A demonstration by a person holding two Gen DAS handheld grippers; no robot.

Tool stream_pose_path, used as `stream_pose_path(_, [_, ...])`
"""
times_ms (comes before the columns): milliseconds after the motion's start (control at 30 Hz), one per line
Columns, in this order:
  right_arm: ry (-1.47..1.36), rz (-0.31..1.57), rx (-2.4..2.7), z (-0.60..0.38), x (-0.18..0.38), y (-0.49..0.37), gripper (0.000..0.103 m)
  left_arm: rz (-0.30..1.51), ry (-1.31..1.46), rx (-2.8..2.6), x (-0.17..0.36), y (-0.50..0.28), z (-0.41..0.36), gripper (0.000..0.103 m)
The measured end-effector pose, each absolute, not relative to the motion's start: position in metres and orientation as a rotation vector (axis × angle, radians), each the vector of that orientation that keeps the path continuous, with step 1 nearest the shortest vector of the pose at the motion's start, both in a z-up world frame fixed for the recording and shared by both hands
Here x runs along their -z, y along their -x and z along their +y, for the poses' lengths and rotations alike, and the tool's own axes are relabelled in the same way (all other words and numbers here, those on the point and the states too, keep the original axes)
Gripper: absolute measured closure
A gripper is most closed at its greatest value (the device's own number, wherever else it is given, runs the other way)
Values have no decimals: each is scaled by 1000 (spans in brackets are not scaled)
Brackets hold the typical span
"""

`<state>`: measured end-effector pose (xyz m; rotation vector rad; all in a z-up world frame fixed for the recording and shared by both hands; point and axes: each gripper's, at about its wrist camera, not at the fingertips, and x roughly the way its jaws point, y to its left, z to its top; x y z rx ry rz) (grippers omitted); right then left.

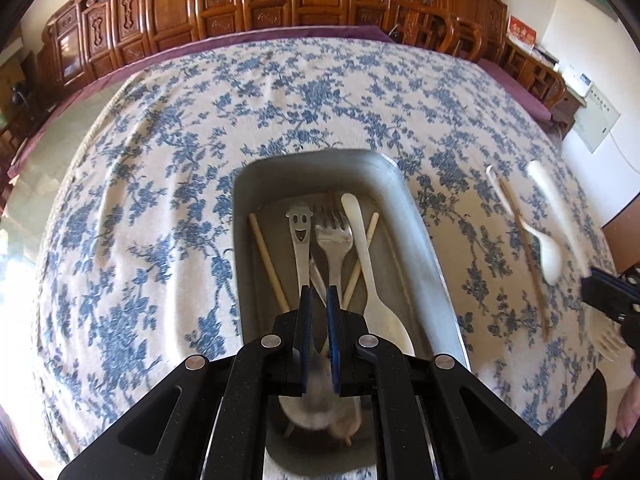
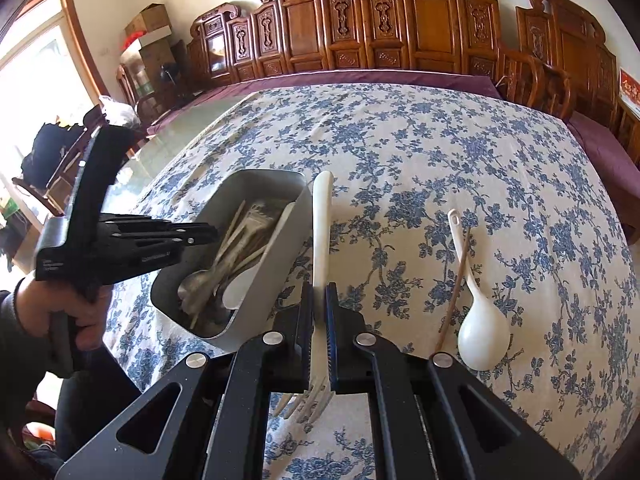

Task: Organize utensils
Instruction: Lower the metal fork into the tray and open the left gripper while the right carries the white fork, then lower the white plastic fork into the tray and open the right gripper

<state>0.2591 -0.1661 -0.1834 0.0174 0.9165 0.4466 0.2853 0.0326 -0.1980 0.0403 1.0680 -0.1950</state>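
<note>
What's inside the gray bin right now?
The bin holds a smiley-handled metal utensil, a metal fork, a white spoon and wooden chopsticks. The left gripper covers the near ends, so anything beneath the pile stays hidden.

- I see a white tablecloth with a blue flower print (image 1: 168,168) spread over the table, with a purple cloth (image 2: 360,77) showing past its far edge.
- Carved wooden chair backs (image 2: 432,20) stand in a row along the far side.
- At the left of my right wrist view, cardboard boxes (image 2: 150,20) are stacked beside a bright window (image 2: 36,76).
- A white wall panel (image 1: 598,118) hangs on the right.
</note>
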Motion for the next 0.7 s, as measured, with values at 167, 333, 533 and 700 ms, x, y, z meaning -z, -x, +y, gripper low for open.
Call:
stream_pose_path(167, [-1,905,-461,-151,179,-258,96,1023,-28,203,175,-270,42,97])
stream_pose_path(333, [1,900,-472,-137,177,-259,96,985,-21,205,157,-258,50,97])
stream_pose_path(533, [-10,906,-485,-120,179,-264,96,957,-8,205,142,-245,62,97])
stream_pose_path(700, [-13,917,-501,-104,181,-271,96,942,2,193,135,-237,74,97])
